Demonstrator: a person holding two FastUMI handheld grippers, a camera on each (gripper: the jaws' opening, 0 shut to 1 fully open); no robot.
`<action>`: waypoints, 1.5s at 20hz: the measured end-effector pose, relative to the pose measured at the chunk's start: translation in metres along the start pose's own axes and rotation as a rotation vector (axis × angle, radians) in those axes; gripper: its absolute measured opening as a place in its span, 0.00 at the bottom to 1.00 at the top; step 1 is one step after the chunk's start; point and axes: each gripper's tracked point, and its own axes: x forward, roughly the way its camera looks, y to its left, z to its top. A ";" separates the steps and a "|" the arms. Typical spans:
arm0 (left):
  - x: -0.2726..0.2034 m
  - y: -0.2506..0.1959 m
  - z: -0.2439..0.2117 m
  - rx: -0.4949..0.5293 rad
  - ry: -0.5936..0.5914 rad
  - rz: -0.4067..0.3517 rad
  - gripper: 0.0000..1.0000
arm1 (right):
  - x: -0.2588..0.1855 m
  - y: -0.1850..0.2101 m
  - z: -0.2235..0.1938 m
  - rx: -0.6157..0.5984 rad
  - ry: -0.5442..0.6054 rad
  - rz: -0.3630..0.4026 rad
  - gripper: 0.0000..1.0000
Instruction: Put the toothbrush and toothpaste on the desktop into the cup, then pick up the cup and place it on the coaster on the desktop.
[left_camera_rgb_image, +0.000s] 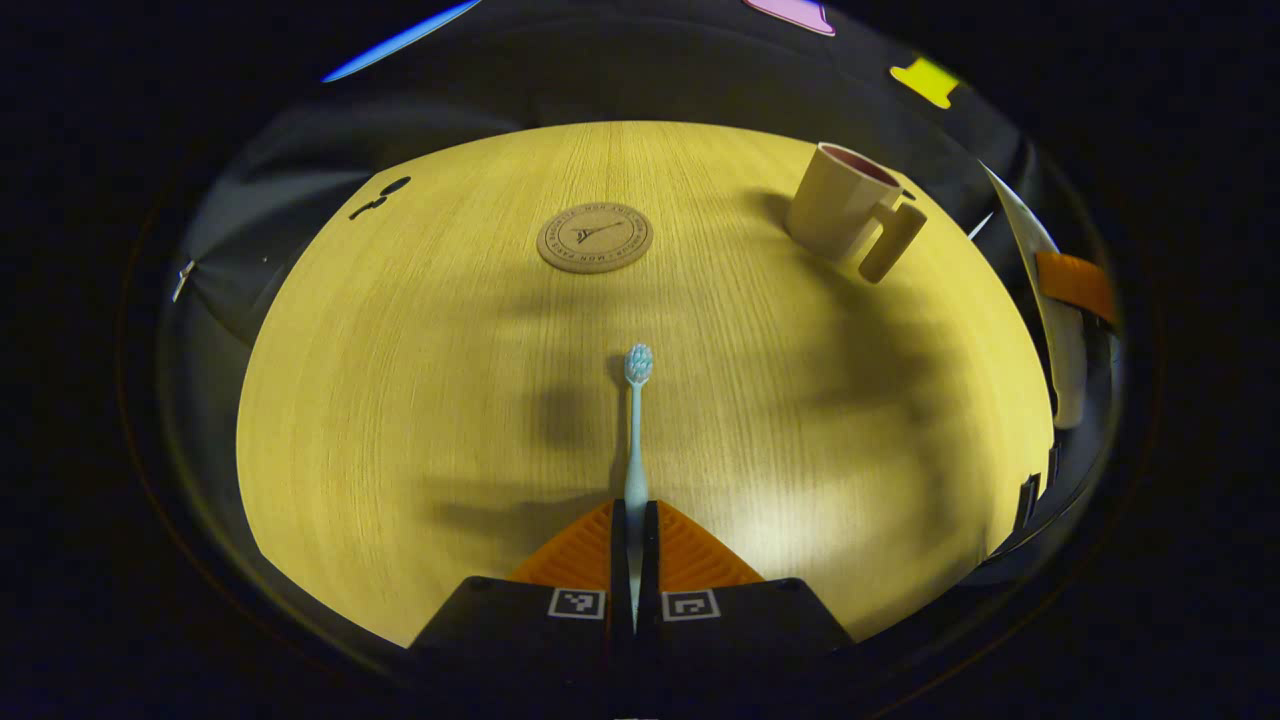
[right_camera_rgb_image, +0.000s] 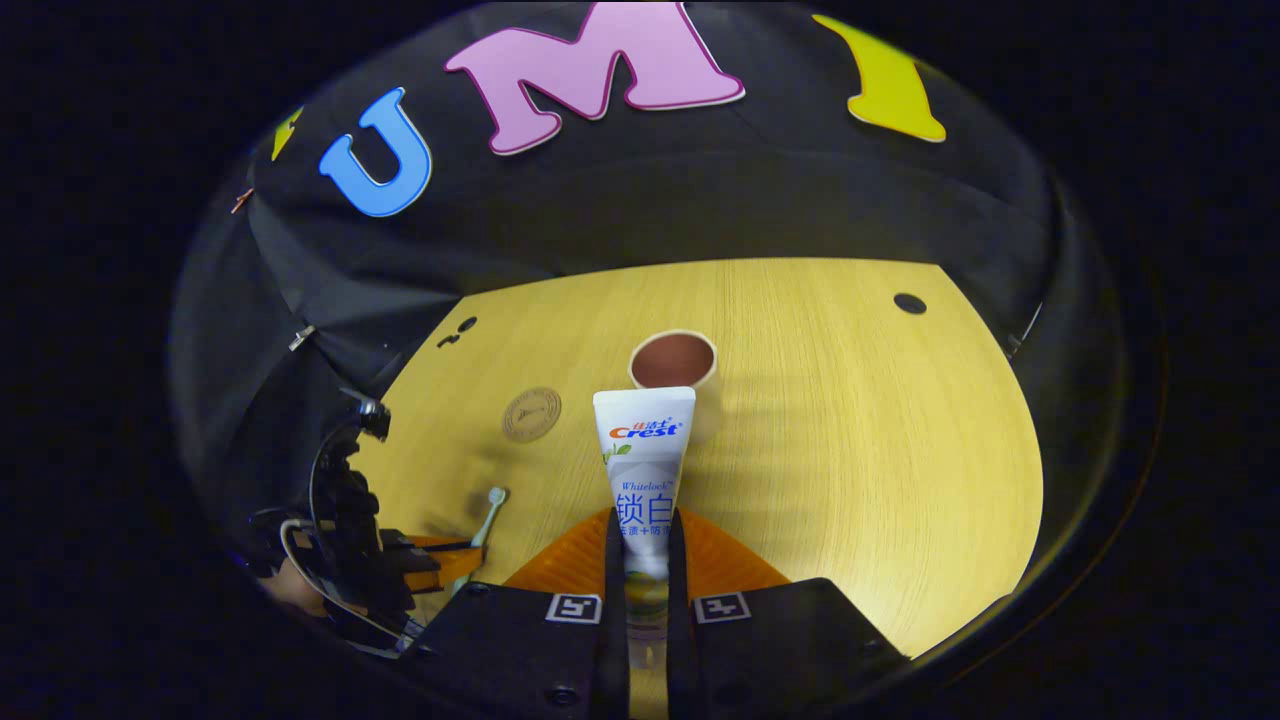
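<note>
Your left gripper (left_camera_rgb_image: 634, 520) fingers clamp the toothbrush (left_camera_rgb_image: 636, 430) handle, head forward over the tabletop (left_camera_rgb_image: 400, 400), coaster (left_camera_rgb_image: 594, 237) beyond. Your right gripper (right_camera_rgb_image: 646, 540) fingers pinch the toothpaste (right_camera_rgb_image: 644, 450) upright, cup (right_camera_rgb_image: 674, 362) just behind.

Both grippers (left_camera_rgb_image: 635, 520) (right_camera_rgb_image: 647, 530) clamped, level.

Square black-and-white markers are borne on the black body of the left gripper (left_camera_rgb_image: 635, 515); the same are seen on the right gripper (right_camera_rgb_image: 647, 525), with round screws.
</note>
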 end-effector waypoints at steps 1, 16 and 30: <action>-0.004 -0.002 0.004 -0.010 -0.020 -0.008 0.06 | 0.002 0.001 0.014 0.001 -0.030 0.002 0.19; -0.085 -0.022 0.091 -0.191 -0.368 -0.159 0.07 | 0.063 0.011 0.161 -0.032 -0.478 0.049 0.19; -0.090 -0.048 0.138 -0.223 -0.491 -0.171 0.07 | 0.139 -0.002 0.133 -0.097 -0.555 0.072 0.18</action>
